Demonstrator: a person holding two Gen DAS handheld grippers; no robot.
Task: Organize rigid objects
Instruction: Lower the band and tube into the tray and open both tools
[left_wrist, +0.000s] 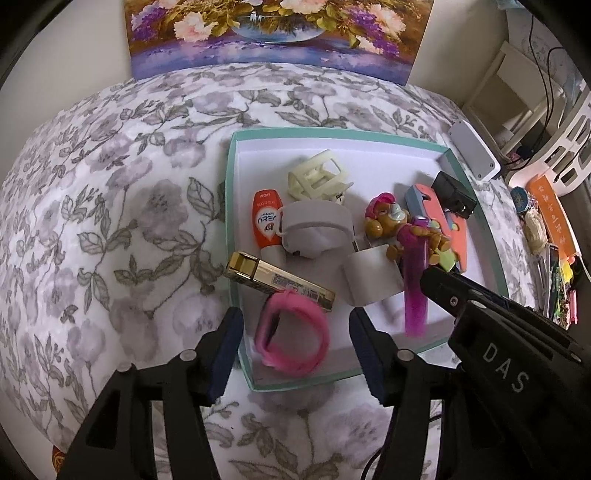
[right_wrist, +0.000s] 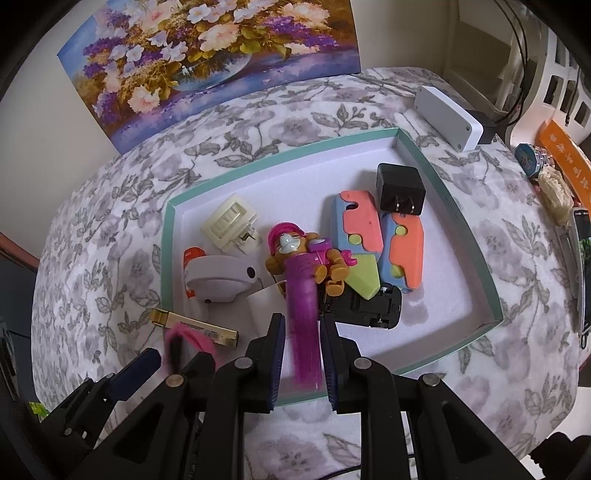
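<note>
Step in hand: tray (left_wrist: 236, 177) being filled. A pink band (left_wrist: 291, 336) lies in its near corner between the spread, non-touching fingers of the left gripper (left_wrist: 295, 343). A purple dispenser (right_wrist: 304, 325) is pinched by the right gripper (right_wrist: 303, 354) over the tray. Both are pointed steeply down. Next: dispenser to be lowered and released.

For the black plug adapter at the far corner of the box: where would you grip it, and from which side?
Grip the black plug adapter across its two flat side walls, coming down from above. It lies flat on the floor of the teal box, prongs pointing toward the orange-and-blue foam pieces, so a grip along its length would probably foul the prongs. The box wall stands close on its right, so center the jaws carefully.
</note>
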